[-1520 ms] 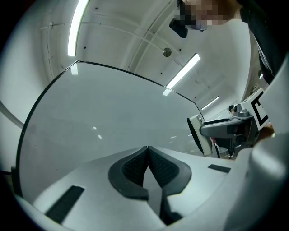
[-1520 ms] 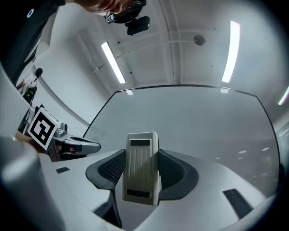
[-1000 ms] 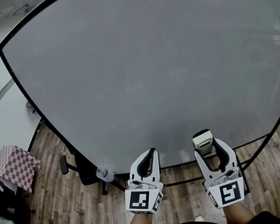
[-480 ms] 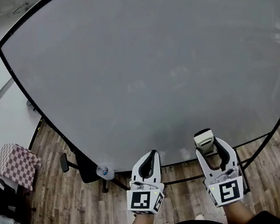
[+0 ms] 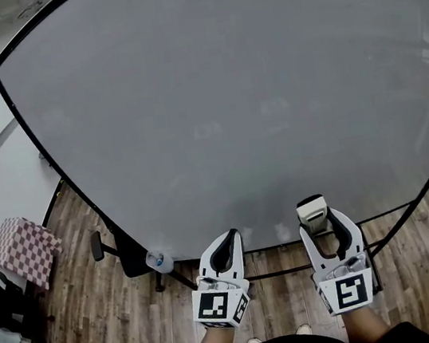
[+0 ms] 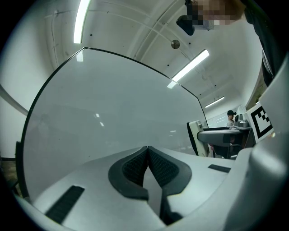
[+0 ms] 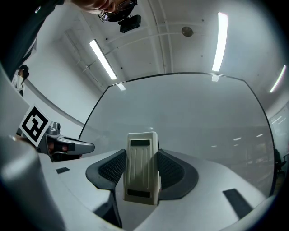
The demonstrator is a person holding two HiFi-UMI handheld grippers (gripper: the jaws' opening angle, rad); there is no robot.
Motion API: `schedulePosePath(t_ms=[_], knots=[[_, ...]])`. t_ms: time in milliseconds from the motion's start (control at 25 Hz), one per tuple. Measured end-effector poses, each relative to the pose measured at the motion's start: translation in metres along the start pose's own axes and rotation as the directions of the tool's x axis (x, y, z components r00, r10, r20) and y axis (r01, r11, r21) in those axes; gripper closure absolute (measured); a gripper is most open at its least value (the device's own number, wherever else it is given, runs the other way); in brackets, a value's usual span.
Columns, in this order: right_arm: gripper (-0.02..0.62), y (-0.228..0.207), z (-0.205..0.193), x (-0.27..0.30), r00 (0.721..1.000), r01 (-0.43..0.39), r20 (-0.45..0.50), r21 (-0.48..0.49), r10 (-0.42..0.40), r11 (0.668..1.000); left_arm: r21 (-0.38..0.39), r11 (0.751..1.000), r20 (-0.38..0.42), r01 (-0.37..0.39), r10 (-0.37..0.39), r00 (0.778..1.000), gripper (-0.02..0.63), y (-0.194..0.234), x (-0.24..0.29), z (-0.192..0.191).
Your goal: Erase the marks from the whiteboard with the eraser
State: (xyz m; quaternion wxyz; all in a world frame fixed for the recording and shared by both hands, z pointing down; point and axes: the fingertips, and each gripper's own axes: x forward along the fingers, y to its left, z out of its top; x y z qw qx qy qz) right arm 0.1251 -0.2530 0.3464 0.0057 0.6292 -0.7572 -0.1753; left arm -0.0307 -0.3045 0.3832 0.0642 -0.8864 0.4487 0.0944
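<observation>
A large black-framed whiteboard (image 5: pixel 227 100) fills most of the head view, and its surface shows only faint grey smudges. My right gripper (image 5: pixel 320 218) is shut on a cream ribbed eraser (image 5: pixel 311 213) near the board's lower edge; the eraser (image 7: pixel 142 168) stands upright between the pads in the right gripper view. My left gripper (image 5: pixel 228 245) is shut with nothing in it, just below the board's bottom edge. In the left gripper view its pads (image 6: pixel 147 168) meet, with the whiteboard (image 6: pixel 113 117) beyond them.
The board stands on a black frame (image 5: pixel 131 256) above a wooden floor (image 5: pixel 102 330). A checkered cloth (image 5: pixel 21 250) lies over something at the far left. A small blue-and-white bottle (image 5: pixel 159 262) sits by the stand. A person stands in the distance (image 6: pixel 231 118).
Both grippers have stayed almost still near the board's lower edge. The view has shifted slightly.
</observation>
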Motion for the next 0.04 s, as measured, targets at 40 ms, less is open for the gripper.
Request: schedulePosePath(t_ms=[40], knots=[[0.350, 0.0000, 0.0005, 0.0016, 1.000, 0.000, 0.000, -0.002, 0.000, 1.000, 0.000, 1.000, -0.003, 0.003, -0.003, 1.000, 0.587, 0.0007, 0.0010, 0.0000]])
